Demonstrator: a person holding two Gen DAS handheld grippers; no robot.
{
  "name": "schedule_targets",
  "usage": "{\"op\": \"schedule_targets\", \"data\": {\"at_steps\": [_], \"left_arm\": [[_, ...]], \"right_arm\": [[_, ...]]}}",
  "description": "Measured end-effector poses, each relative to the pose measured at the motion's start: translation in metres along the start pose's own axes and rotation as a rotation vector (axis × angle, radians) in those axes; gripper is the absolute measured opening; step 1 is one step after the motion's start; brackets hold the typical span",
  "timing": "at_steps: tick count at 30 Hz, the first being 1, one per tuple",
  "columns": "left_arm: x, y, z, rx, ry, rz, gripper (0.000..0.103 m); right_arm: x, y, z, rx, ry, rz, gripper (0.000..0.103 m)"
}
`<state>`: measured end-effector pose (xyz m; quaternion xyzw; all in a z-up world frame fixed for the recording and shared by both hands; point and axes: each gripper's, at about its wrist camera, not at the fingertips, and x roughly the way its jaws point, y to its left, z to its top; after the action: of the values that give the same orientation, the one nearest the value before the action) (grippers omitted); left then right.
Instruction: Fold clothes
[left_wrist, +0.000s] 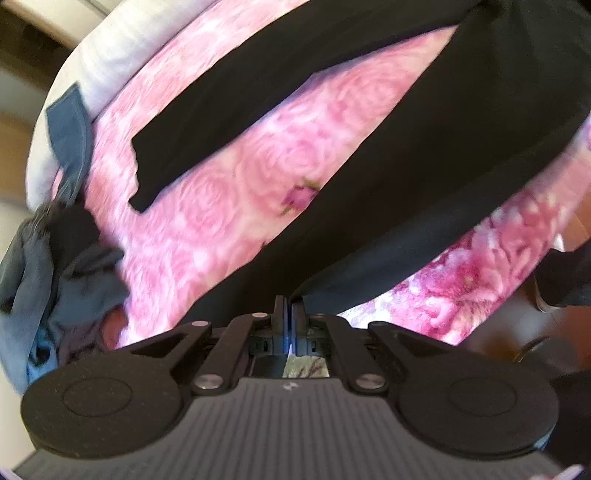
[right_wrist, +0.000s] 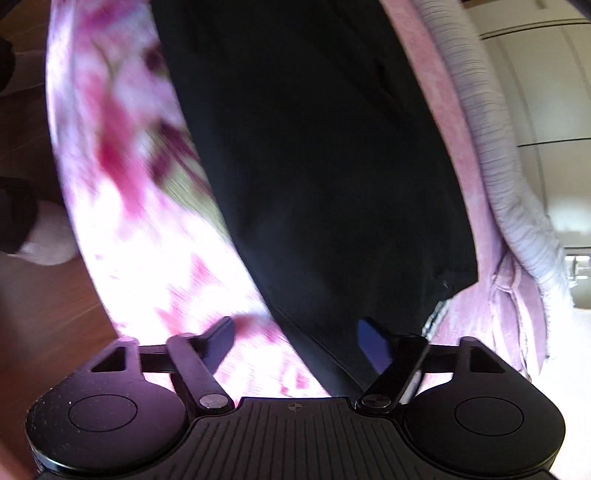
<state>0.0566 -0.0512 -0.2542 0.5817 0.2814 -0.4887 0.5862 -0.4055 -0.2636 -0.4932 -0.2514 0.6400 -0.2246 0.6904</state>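
A black garment (left_wrist: 388, 147) lies spread on a pink rose-print blanket (left_wrist: 229, 206), with two long parts running toward the upper right. My left gripper (left_wrist: 288, 306) is shut on the near edge of the black garment. In the right wrist view the same black garment (right_wrist: 317, 155) fills the middle, over the blanket (right_wrist: 129, 206). My right gripper (right_wrist: 295, 332) is open, its fingers either side of the garment's near edge, holding nothing.
A heap of blue-grey and dark clothes (left_wrist: 62, 266) lies at the blanket's left edge. A white ribbed bed cover (right_wrist: 517, 206) runs along the right. Brown wood floor (right_wrist: 44, 325) shows at the left, and a pale wardrobe (right_wrist: 546, 110) at the right.
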Motion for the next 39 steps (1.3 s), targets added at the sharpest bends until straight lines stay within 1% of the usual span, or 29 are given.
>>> {"op": "schedule_targets", "data": {"at_steps": [2,4,6,7,8,10,13,17,19,21,23,26,28,31,33,35,38,39], "left_arm": [[0.003,-0.005,0.005,-0.010,0.034,0.026,0.000],[0.007,-0.010,0.011,-0.015,0.061,0.049,0.000],[0.009,-0.011,0.018,-0.025,0.079,0.065,0.000],[0.008,-0.011,0.021,-0.032,0.085,0.070,0.000],[0.006,-0.009,0.025,-0.037,0.090,0.075,0.000],[-0.004,-0.004,0.033,-0.039,0.085,0.080,0.000],[-0.026,0.015,0.044,-0.041,0.061,0.085,0.001],[-0.054,0.059,0.068,-0.049,0.022,0.086,0.001],[-0.062,0.084,0.085,-0.046,0.012,0.081,0.001],[-0.060,0.112,0.107,-0.034,0.000,0.065,0.001],[-0.049,0.137,0.130,-0.012,-0.017,0.052,0.001],[-0.018,0.167,0.168,0.020,-0.044,0.020,0.001],[0.009,0.182,0.193,0.043,-0.044,-0.003,0.001],[0.050,0.193,0.227,0.114,-0.039,-0.050,0.001],[0.077,0.198,0.250,0.154,-0.029,-0.067,0.001],[0.098,0.203,0.268,0.167,-0.017,-0.078,0.001],[0.121,0.211,0.292,0.160,-0.004,-0.078,0.001],[0.129,0.213,0.298,0.153,0.004,-0.077,0.001]], "right_arm": [[0.009,-0.011,-0.019,0.008,-0.054,-0.008,0.068],[0.014,-0.016,-0.032,-0.037,-0.113,-0.029,0.066],[0.021,-0.023,-0.043,-0.069,-0.137,-0.024,0.052],[0.024,-0.028,-0.047,-0.074,-0.138,-0.012,0.033],[0.025,-0.033,-0.050,-0.073,-0.135,0.001,0.012],[0.020,-0.051,-0.051,-0.026,-0.133,0.046,0.008],[0.000,-0.088,-0.043,0.015,-0.159,0.073,0.006],[-0.033,-0.158,-0.028,0.034,-0.213,0.043,0.005],[-0.038,-0.196,-0.019,0.018,-0.226,0.027,0.005],[-0.034,-0.230,-0.005,-0.005,-0.228,0.026,0.005],[-0.026,-0.254,0.013,-0.035,-0.219,0.026,0.005],[-0.002,-0.288,0.037,-0.044,-0.184,0.047,0.005],[0.025,-0.313,0.053,-0.020,-0.146,0.085,0.005],[0.066,-0.340,0.076,-0.004,-0.077,0.160,0.005],[0.096,-0.355,0.085,0.021,-0.033,0.215,0.005],[0.118,-0.366,0.091,0.037,-0.003,0.264,0.005],[0.138,-0.373,0.090,0.018,0.020,0.312,0.005],[0.145,-0.378,0.092,0.034,0.020,0.324,0.005]]}}
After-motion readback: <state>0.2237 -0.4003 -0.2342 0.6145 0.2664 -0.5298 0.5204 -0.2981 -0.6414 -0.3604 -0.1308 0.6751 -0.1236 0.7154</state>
